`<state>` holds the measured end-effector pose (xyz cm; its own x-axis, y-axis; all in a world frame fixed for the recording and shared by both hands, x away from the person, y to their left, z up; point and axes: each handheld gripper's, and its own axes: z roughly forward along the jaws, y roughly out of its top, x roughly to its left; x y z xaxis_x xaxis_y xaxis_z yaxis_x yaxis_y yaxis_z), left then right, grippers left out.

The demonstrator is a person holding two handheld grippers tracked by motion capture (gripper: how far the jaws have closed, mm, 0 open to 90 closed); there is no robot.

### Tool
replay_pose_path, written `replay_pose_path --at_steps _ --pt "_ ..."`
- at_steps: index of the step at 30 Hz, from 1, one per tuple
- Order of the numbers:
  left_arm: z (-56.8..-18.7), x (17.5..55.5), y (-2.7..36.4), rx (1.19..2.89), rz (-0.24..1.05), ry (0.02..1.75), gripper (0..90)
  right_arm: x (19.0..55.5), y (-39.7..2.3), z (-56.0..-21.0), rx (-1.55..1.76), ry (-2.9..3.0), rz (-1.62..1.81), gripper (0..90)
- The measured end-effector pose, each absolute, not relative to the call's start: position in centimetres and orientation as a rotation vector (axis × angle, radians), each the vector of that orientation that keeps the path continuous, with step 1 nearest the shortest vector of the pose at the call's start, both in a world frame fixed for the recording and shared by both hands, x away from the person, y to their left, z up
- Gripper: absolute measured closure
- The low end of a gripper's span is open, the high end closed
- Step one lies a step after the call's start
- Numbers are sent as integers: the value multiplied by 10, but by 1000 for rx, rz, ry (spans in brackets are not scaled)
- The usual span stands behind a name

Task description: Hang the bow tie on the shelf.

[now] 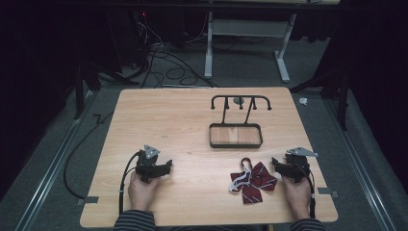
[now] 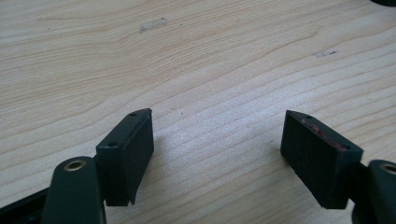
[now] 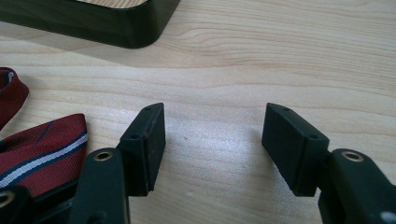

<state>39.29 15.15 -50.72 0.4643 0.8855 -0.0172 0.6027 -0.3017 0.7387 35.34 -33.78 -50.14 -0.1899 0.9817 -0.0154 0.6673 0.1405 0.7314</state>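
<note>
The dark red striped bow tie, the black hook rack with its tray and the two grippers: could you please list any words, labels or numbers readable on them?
None can be read.
Dark red striped bow tie: white and navy stripes, no lettering.
Black metal hook rack with a wood-floored tray: no label.
Left gripper and right gripper: plain black jaws, no markings.

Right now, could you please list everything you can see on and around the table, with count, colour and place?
table: one, light wood, centre
bow tie: one, dark red with white and navy stripes, on the near right of the table
hook rack with tray: one, black frame with wooden tray base, centre right, beyond the bow tie
cables: several, black, on the floor beyond the table
desk frame: one, white, far floor
left gripper: one, black, near left, open
right gripper: one, black, beside the bow tie, open
hands: two, at the near edge
</note>
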Motion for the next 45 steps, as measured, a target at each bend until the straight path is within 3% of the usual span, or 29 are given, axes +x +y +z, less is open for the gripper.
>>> replay_pose_path --at_steps 33,45 --pt "-507 393 151 2025 524 1232 259 353 -337 -501 1551 1962 843 374" --pt "-507 393 151 2023 525 1232 259 352 -339 -500 1559 1965 893 464"
